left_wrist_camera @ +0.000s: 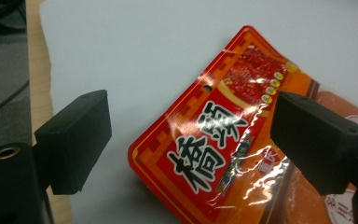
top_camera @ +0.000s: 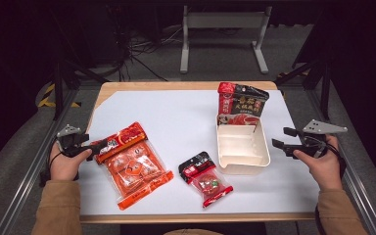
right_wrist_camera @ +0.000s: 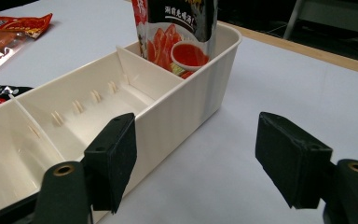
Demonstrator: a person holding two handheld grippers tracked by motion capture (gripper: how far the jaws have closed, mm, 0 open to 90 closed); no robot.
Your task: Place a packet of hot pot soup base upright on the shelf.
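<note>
In the left gripper view the orange packet [left_wrist_camera: 223, 154] is running off the bottom and right edges. In the right gripper view the cream tray [right_wrist_camera: 177, 112] is running off the left edge, and the upright pouch [right_wrist_camera: 177, 32] is losing its top.

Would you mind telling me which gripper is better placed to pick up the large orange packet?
Left. The left gripper is open at the top edge of the large orange packet; the right gripper is open beside the white tray, across the table.

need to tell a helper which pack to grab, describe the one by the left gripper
On the white table sheet, look at the left side, far from the cream divided bin. The large orange-red pack lies flat there, much bigger than the small red-black pack beside it.
</note>
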